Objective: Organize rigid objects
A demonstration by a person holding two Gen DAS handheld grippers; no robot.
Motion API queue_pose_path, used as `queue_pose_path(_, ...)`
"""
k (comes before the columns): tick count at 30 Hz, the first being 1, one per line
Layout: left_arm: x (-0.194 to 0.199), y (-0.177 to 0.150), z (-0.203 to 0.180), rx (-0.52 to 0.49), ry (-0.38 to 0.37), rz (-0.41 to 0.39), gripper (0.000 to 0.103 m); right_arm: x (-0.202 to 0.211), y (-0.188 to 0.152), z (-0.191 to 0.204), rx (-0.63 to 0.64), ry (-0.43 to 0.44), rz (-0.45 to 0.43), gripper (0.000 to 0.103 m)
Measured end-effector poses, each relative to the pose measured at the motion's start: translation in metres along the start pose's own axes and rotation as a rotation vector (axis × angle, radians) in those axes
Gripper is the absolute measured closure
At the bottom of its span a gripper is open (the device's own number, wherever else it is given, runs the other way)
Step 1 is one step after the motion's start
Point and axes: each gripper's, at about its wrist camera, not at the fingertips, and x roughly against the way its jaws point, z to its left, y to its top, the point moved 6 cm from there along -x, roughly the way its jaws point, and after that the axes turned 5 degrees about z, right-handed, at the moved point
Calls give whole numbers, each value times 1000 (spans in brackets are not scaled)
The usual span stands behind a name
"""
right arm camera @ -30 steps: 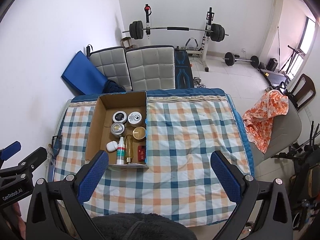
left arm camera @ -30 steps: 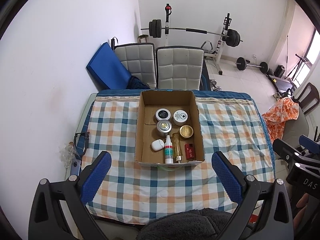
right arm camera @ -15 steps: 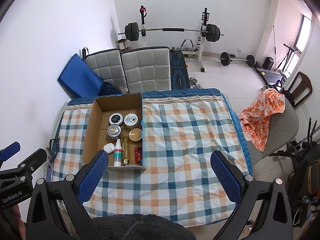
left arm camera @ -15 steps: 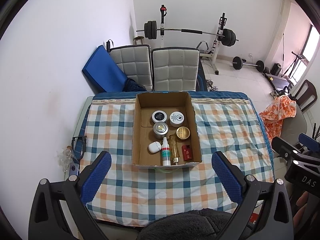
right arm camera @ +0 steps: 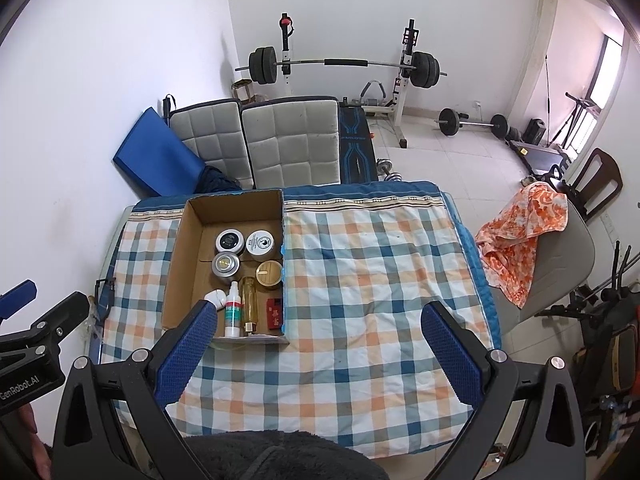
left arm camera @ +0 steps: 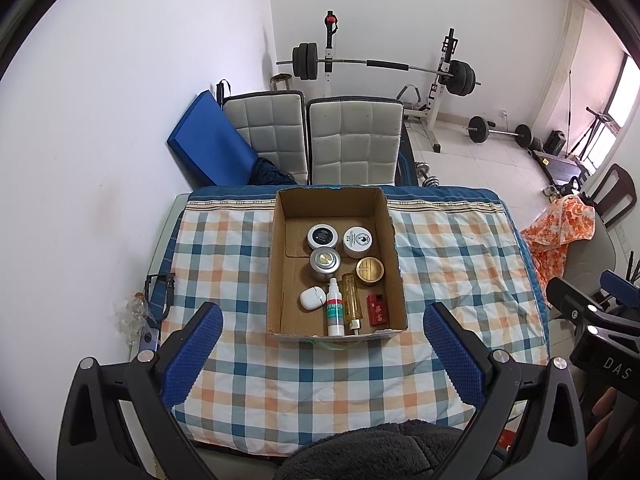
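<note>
Both tools, left tool (left arm camera: 322, 350) and right tool (right arm camera: 318, 350), spread wide, empty, high above tabletop (left arm camera: 460, 248). Jars, bottles, red pack sit in cardboard box (left arm camera: 276, 264) at tabletop's far edge, centre-left. Risks: spray bottle (left arm camera: 335, 312) and amber bottle (left arm camera: 352, 302) touching, grasp may nudge neighbour; box may slide on checked cloth (left arm camera: 320, 384)

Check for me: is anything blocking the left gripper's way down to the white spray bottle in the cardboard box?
Nothing visible blocks it from above. The left gripper is open and empty, over the checked cloth short of the cardboard box. The box's near wall stands between them, and the white spray bottle lies close beside an amber bottle.
</note>
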Motion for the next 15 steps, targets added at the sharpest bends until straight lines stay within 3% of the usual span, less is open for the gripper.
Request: queue_pose_path(15, -1, -1, 0, -9, -5, -1, 0, 0, 3, -8, -28, -9, 0, 0)
